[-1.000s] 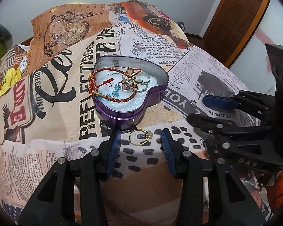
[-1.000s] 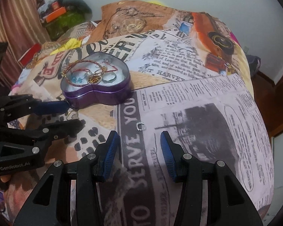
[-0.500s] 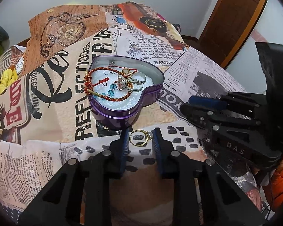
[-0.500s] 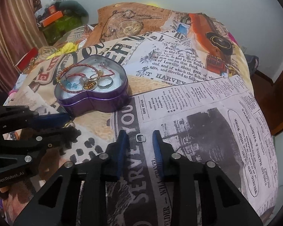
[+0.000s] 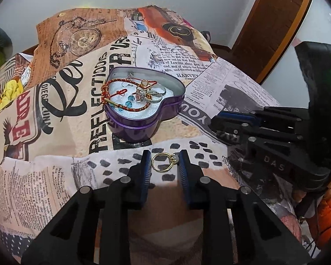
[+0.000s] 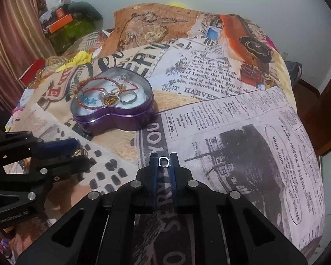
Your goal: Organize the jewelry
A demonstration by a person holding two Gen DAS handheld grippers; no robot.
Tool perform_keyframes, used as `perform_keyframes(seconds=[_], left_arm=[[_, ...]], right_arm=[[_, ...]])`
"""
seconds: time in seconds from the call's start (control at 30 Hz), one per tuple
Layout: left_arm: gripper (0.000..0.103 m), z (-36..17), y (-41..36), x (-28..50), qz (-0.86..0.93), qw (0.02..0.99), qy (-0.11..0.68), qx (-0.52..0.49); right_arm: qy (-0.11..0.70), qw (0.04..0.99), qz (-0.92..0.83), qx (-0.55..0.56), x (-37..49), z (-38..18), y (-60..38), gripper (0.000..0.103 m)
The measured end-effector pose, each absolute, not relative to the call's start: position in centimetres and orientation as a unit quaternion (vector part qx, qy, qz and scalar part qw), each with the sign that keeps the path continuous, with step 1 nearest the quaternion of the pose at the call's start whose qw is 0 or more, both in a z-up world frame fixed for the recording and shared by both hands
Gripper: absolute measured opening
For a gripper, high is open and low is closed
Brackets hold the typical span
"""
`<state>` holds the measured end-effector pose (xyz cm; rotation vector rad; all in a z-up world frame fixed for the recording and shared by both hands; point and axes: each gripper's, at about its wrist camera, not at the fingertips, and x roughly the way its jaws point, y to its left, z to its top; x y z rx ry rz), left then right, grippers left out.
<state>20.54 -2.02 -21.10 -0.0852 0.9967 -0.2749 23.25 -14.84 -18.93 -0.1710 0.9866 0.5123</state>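
Note:
A purple heart-shaped tin (image 5: 165, 110) sits on the newspaper-print bedspread, holding a red-gold bracelet (image 5: 112, 103), blue beads and rings; it also shows in the right wrist view (image 6: 121, 119). My left gripper (image 5: 164, 162) has its blue pads closed against a gold ring (image 5: 164, 161) in front of the tin. My right gripper (image 6: 164, 162) is shut on a small silver ring (image 6: 164, 161) to the right of the tin. The right gripper also shows in the left wrist view (image 5: 216, 121), and the left gripper in the right wrist view (image 6: 81, 152).
The patterned bedspread (image 6: 242, 132) covers a bed that drops off at the right. A wooden door (image 5: 271, 22) stands at the back right. Clutter and a striped curtain (image 6: 8, 50) are at the far left. A yellow cloth (image 6: 81, 58) lies behind the tin.
Both grippers have closed: the left from wide open onto the gold ring, the right onto the small silver ring. Both moved slightly forward.

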Motion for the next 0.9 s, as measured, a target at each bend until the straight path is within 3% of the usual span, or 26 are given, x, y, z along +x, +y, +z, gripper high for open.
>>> perform_keyframes(seconds=[0.9], left_arm=[[0.025,-13.6,0.5,20.5,-0.097,0.921,0.375,-0.028]], right_arm=[[0.372,0.884,0.275,-0.062,22.3,-12.0,-12.4,0.009]])
